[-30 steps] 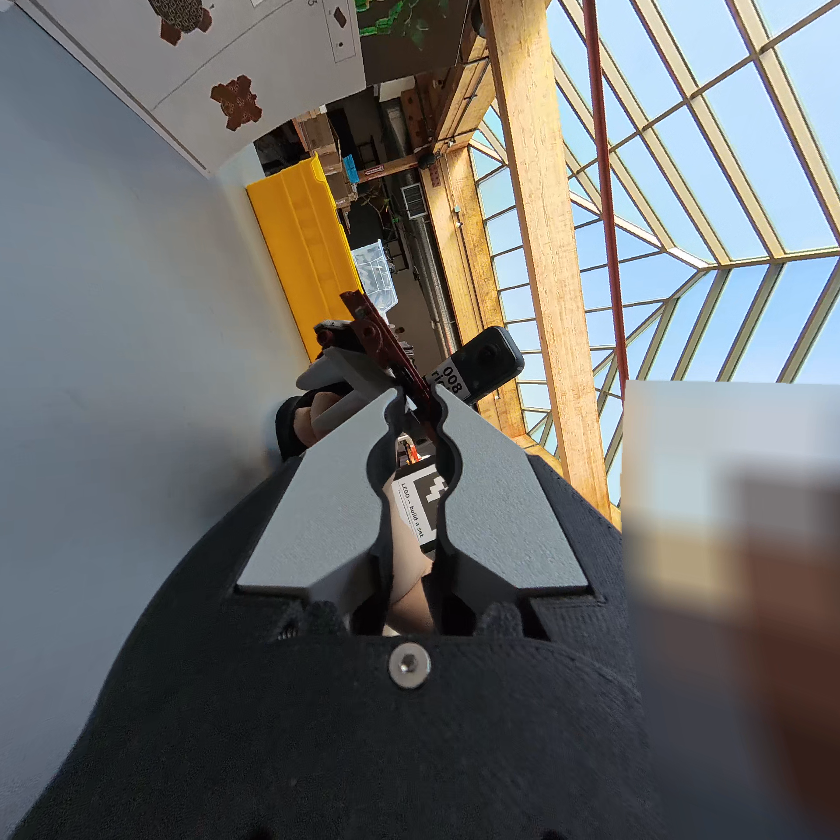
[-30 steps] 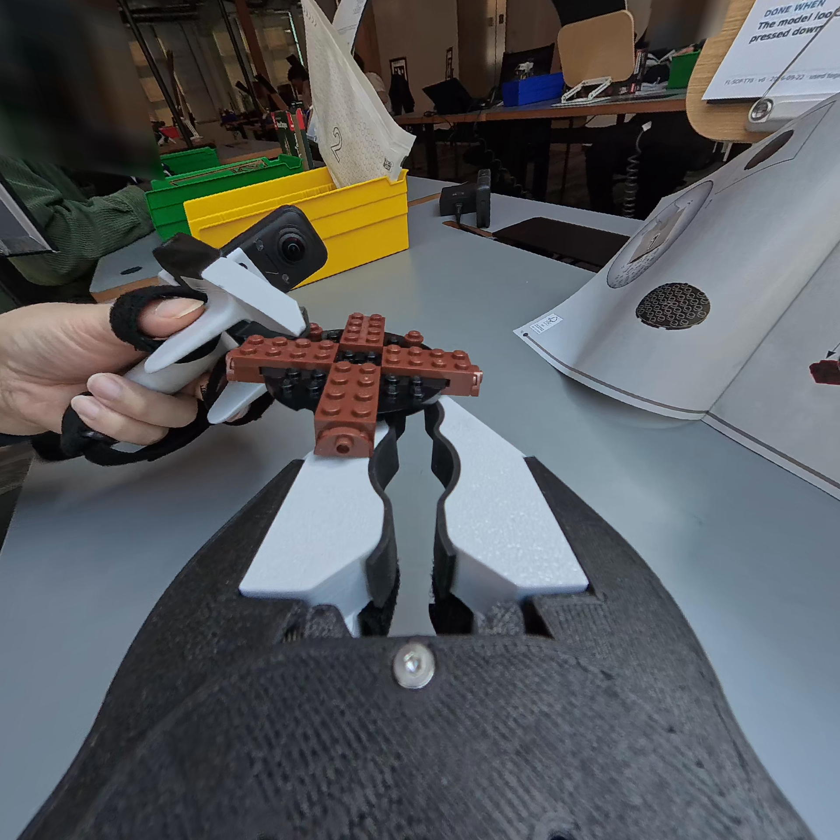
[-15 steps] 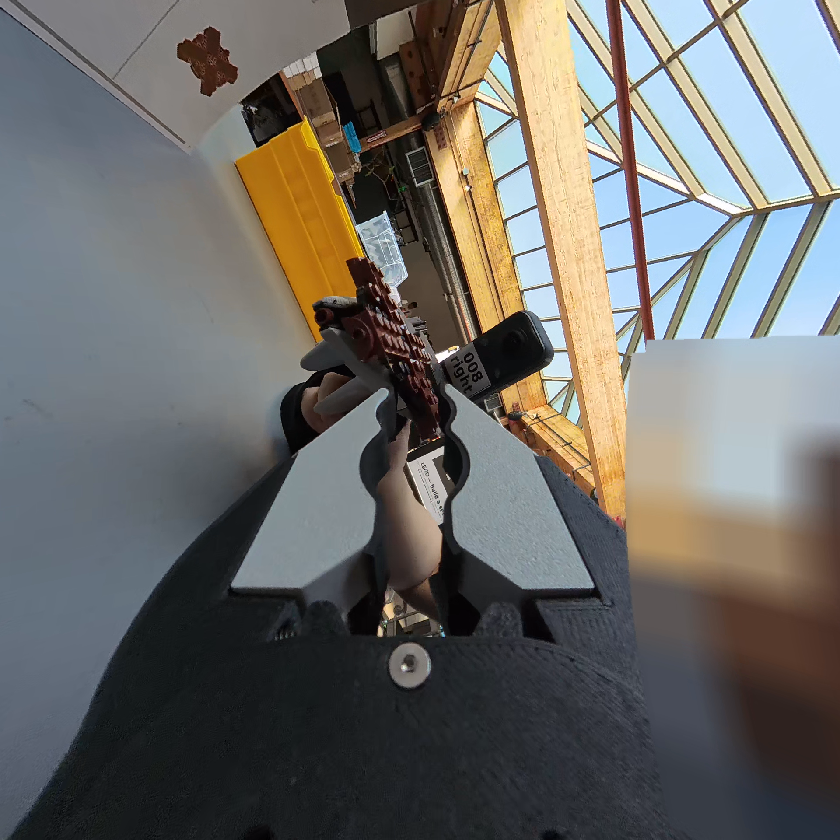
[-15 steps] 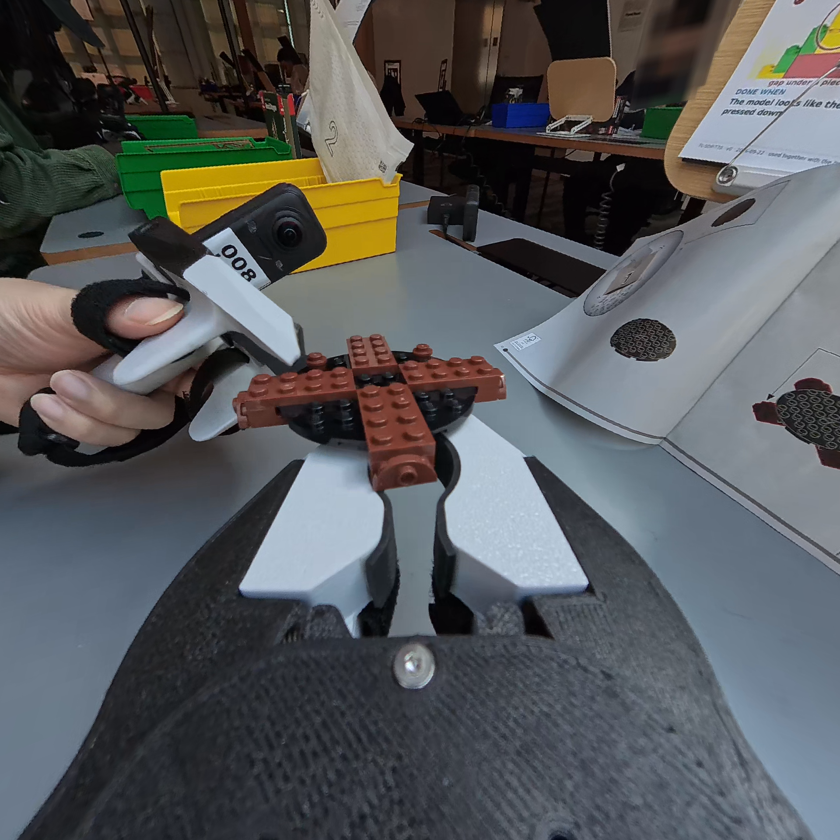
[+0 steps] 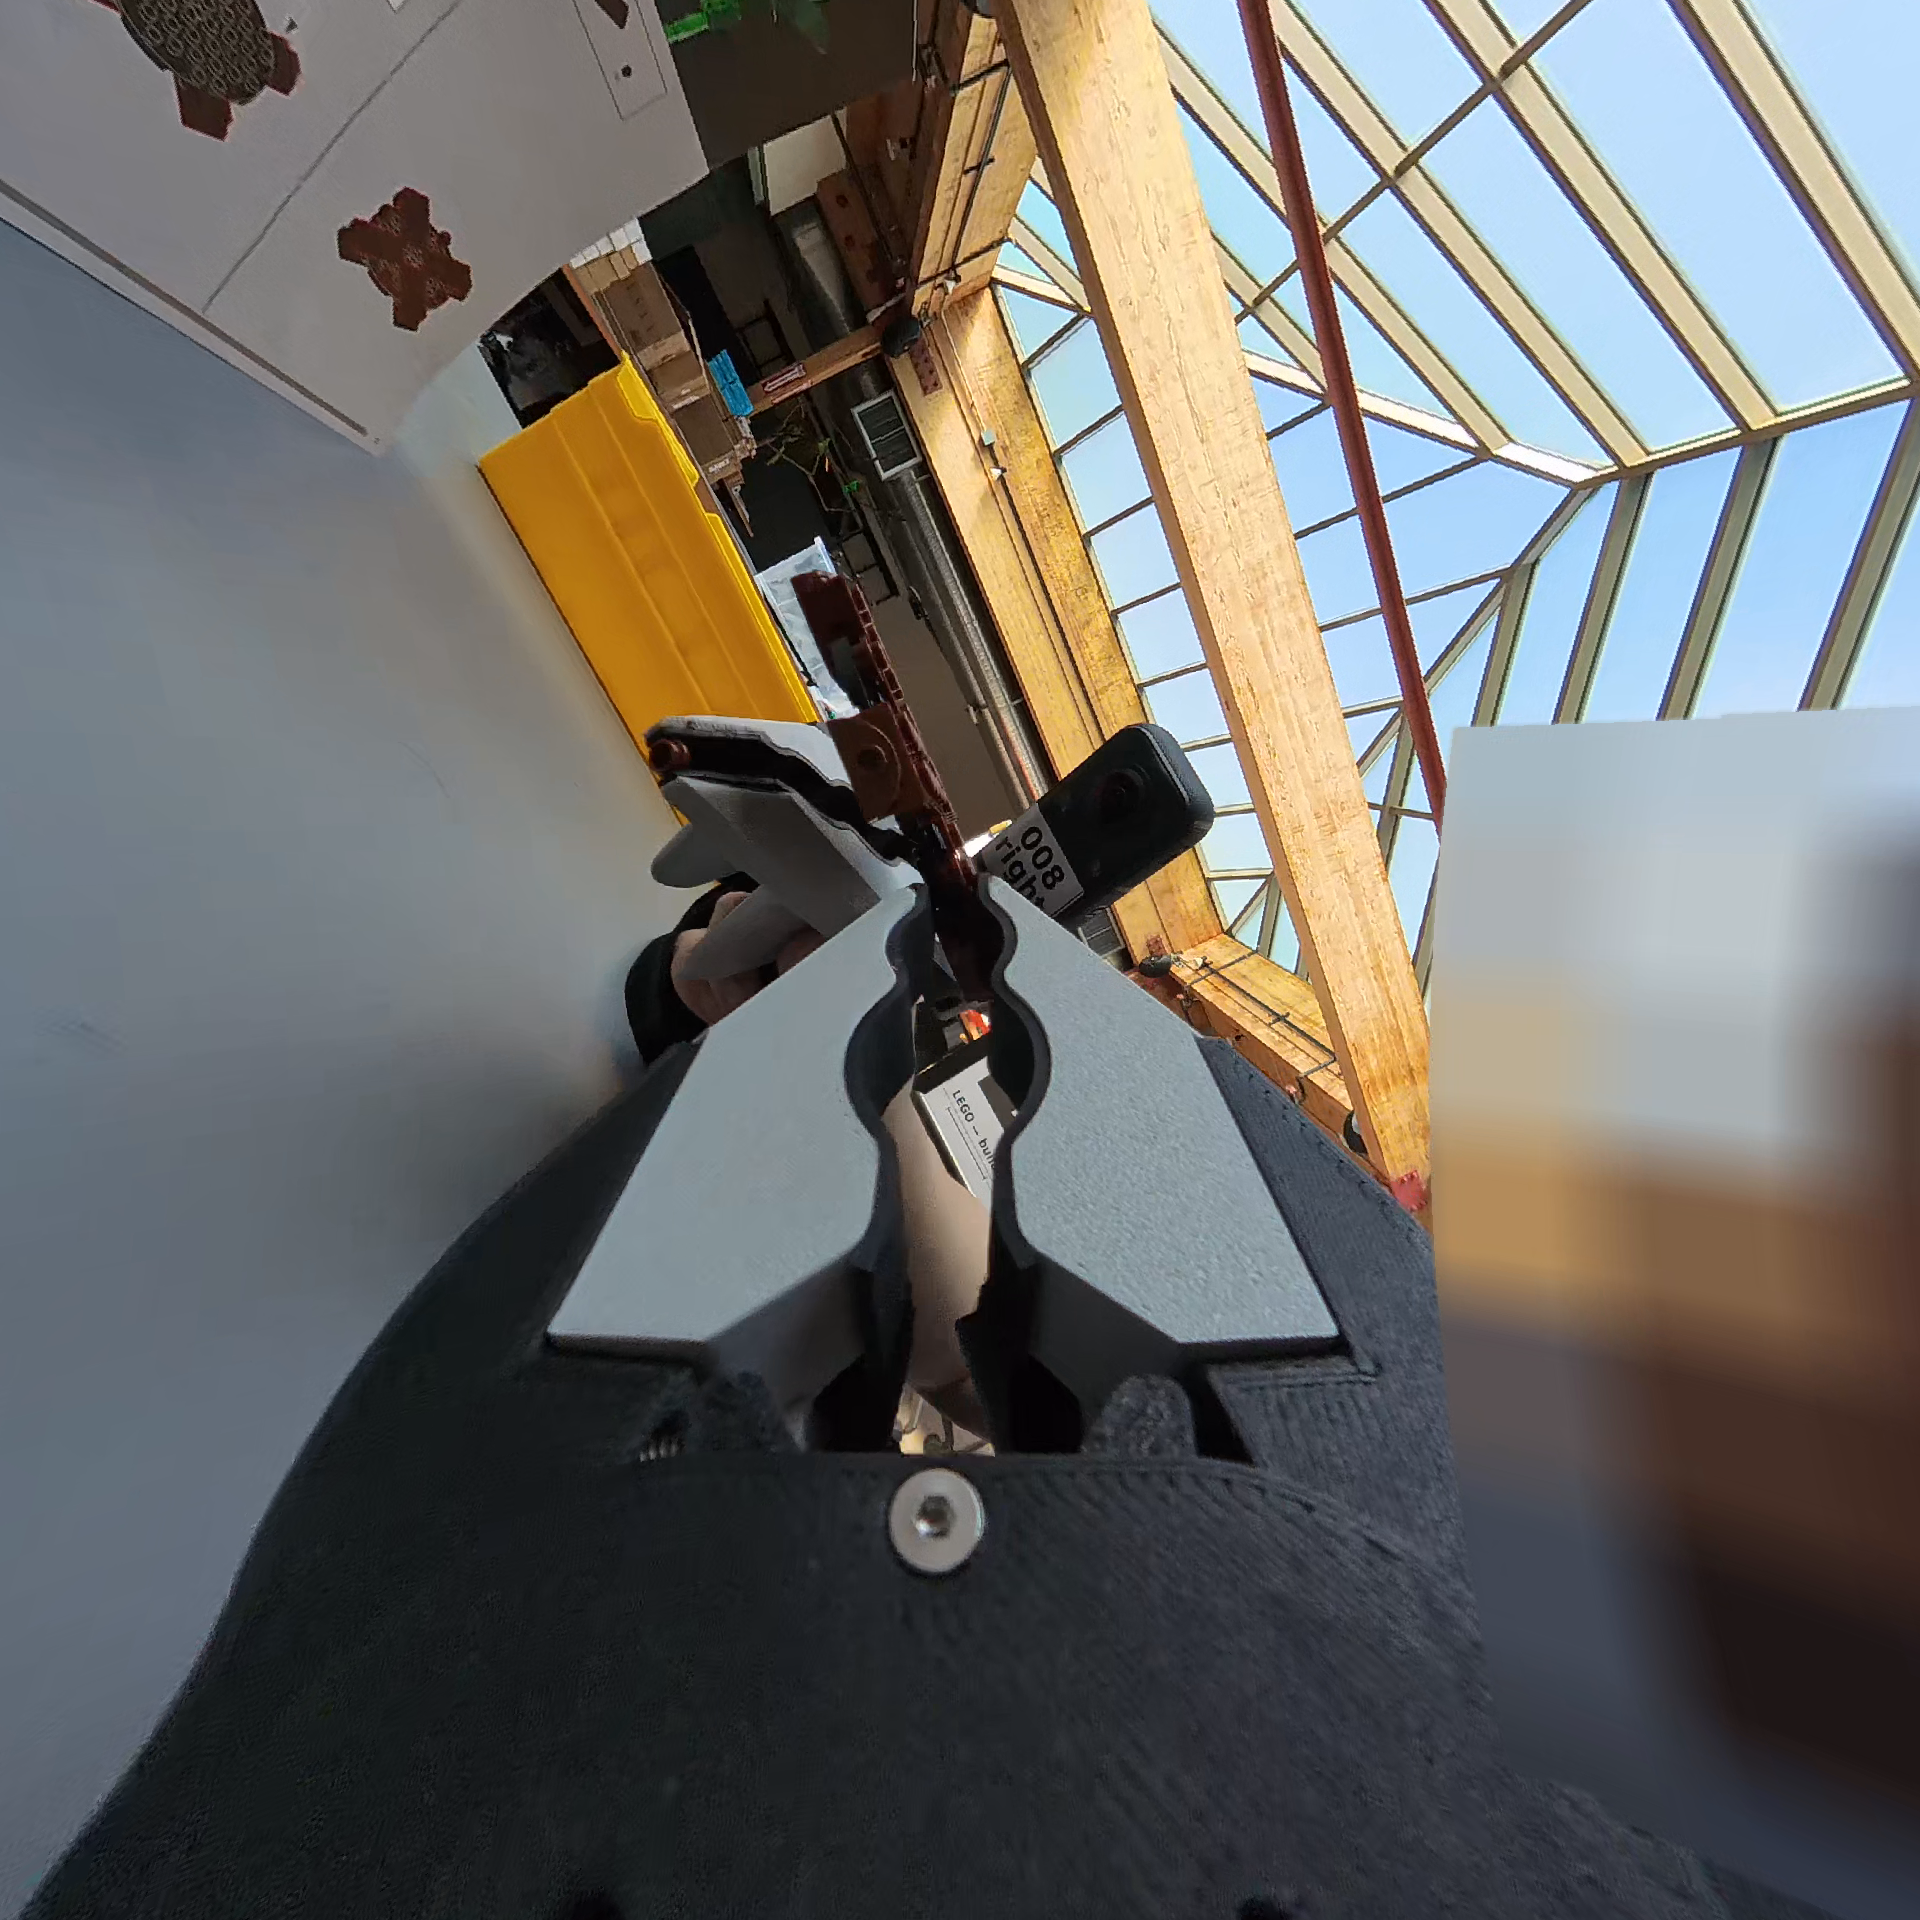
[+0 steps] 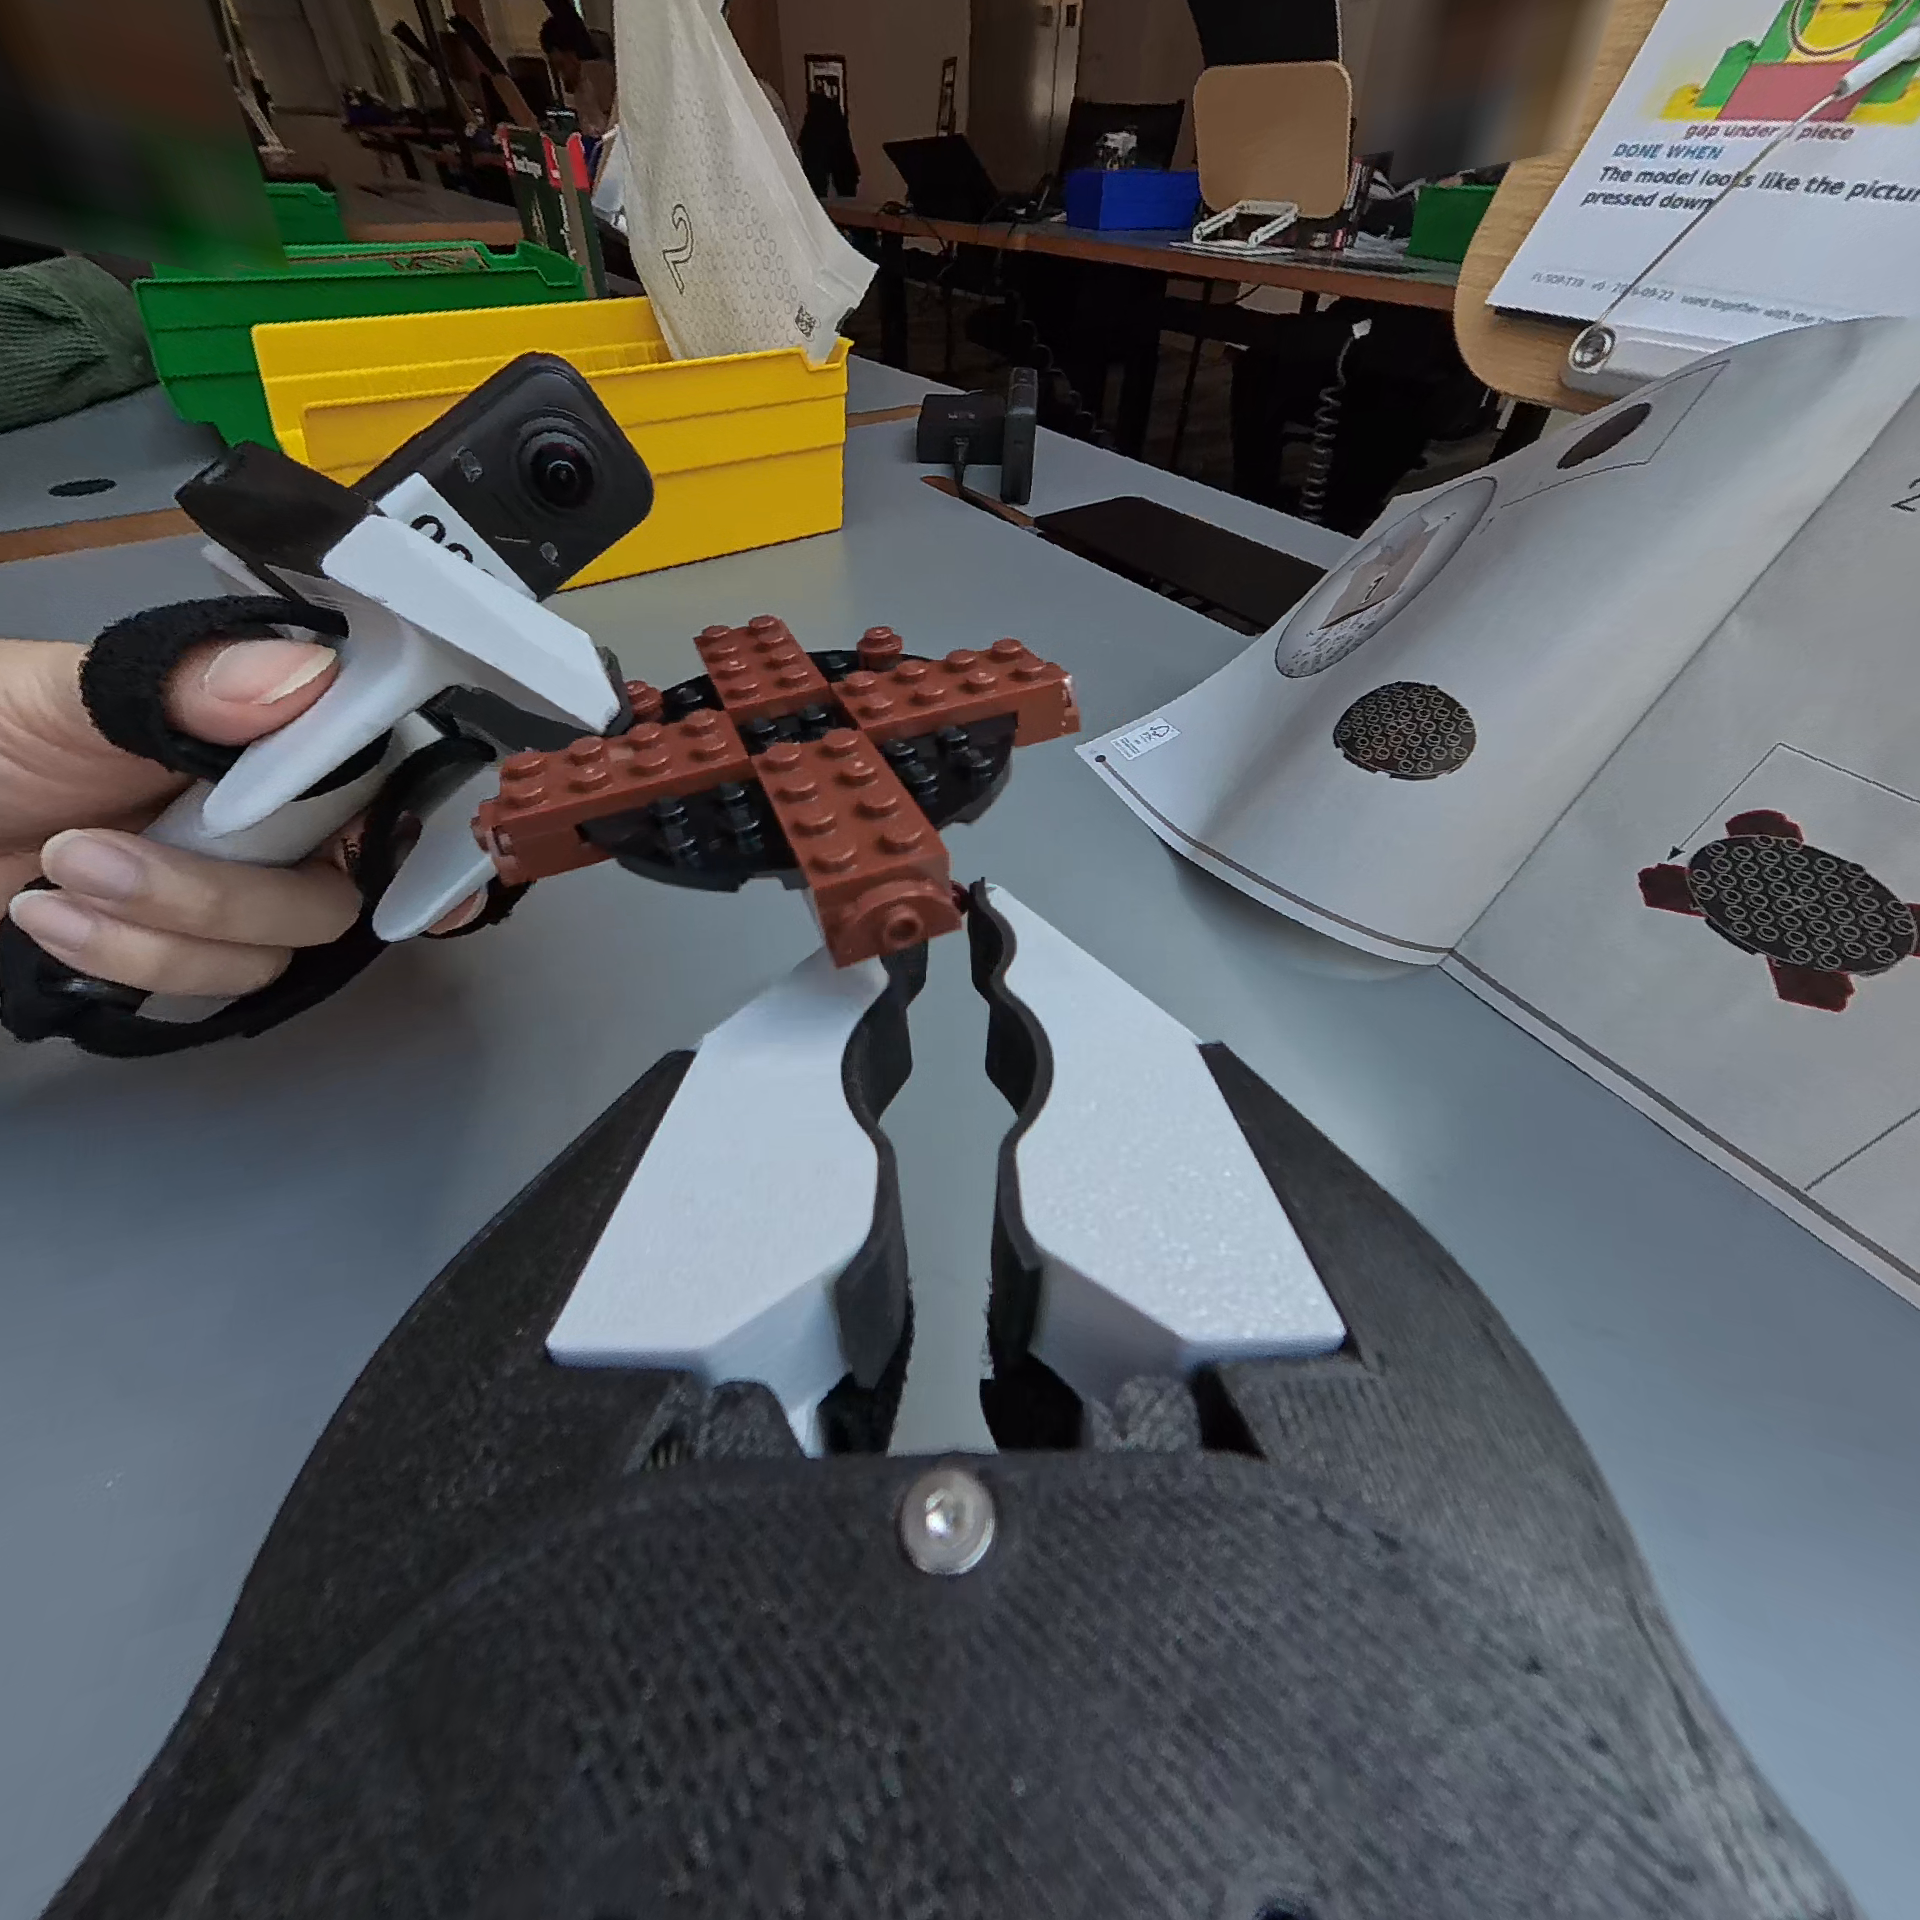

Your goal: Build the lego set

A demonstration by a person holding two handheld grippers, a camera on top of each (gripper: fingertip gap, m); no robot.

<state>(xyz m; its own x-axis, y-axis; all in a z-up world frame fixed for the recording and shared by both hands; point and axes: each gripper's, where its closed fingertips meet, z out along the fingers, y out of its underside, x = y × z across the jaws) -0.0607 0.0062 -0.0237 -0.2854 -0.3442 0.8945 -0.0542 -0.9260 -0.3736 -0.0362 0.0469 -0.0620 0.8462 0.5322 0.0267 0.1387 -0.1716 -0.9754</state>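
The lego assembly [image 6: 790, 748] is a black round plate with a cross of brown plates on top, held above the grey table [image 6: 312, 1143]. My left gripper [image 6: 613, 717] is shut on its left rim. In the left wrist view my left gripper [image 5: 954, 902] pinches the assembly [image 5: 883, 748] edge-on. My right gripper [image 6: 940, 909] has its jaws a narrow gap apart, with the tips right under the end of the near brown arm. In the left wrist view the right gripper [image 5: 675, 753] shows a small brown piece between its tips.
An open instruction booklet [image 6: 1558, 727] lies at the right, with a clipboard sheet [image 6: 1714, 156] above it. A yellow bin [image 6: 675, 436] holding a white bag [image 6: 717, 208] and a green bin [image 6: 364, 301] stand at the back left. A black device [image 6: 987, 426] sits behind. Spacing between my two grippers at the tips: around 6 cm.
The left gripper has turned and tilted the assembly, so its near arm now dips onto the right fingertips. The right jaws keep about the same narrow gap.
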